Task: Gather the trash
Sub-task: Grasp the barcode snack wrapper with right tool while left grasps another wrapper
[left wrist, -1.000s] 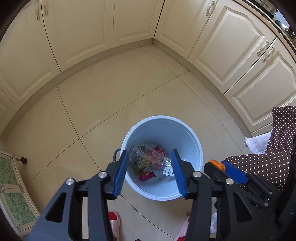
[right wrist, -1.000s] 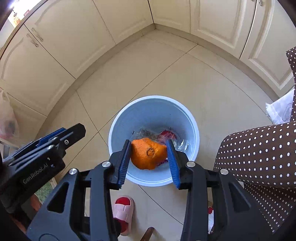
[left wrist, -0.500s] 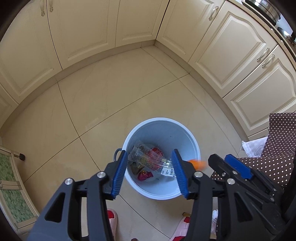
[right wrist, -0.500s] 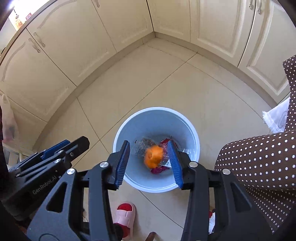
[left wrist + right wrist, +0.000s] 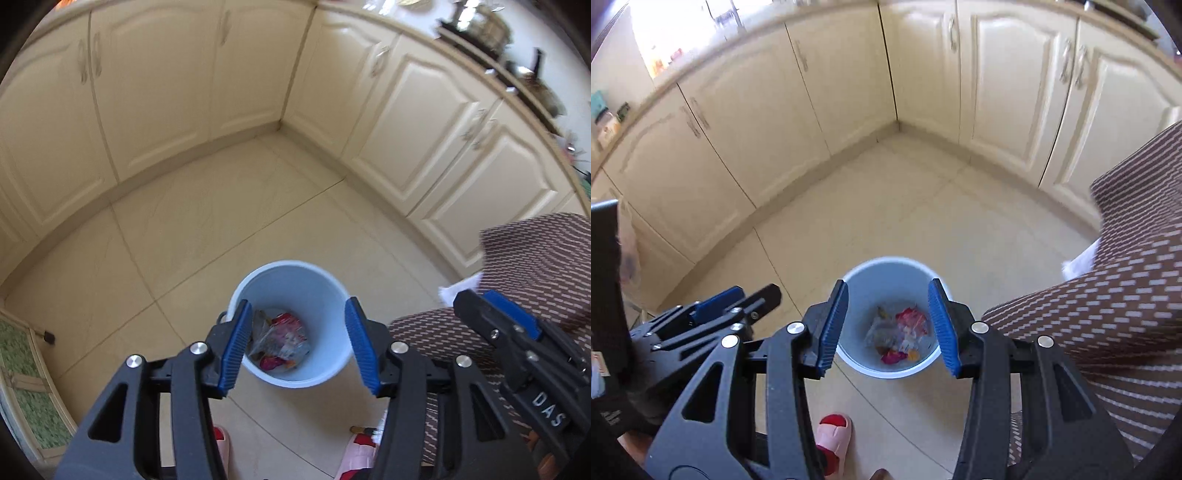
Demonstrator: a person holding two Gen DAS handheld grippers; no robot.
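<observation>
A light blue bin stands on the tiled floor, holding clear plastic and red wrappers with a small orange scrap beside them. My left gripper hangs high above the bin; its jaws are opening and nothing is between them. My right gripper is also well above the bin, open and empty. Each view catches the other gripper's fingers at its side. Motion blurs both views.
Cream cabinets wrap around the floor's far sides. Brown patterned fabric fills the right, with a white cloth at its edge. Pink slippers sit near the bin. A green patterned panel is at the left.
The orange peel left my right gripper and dropped into the bin. Both grippers rose away from the bin and tilted up, showing more of the cabinets. Both jaws widened a little.
</observation>
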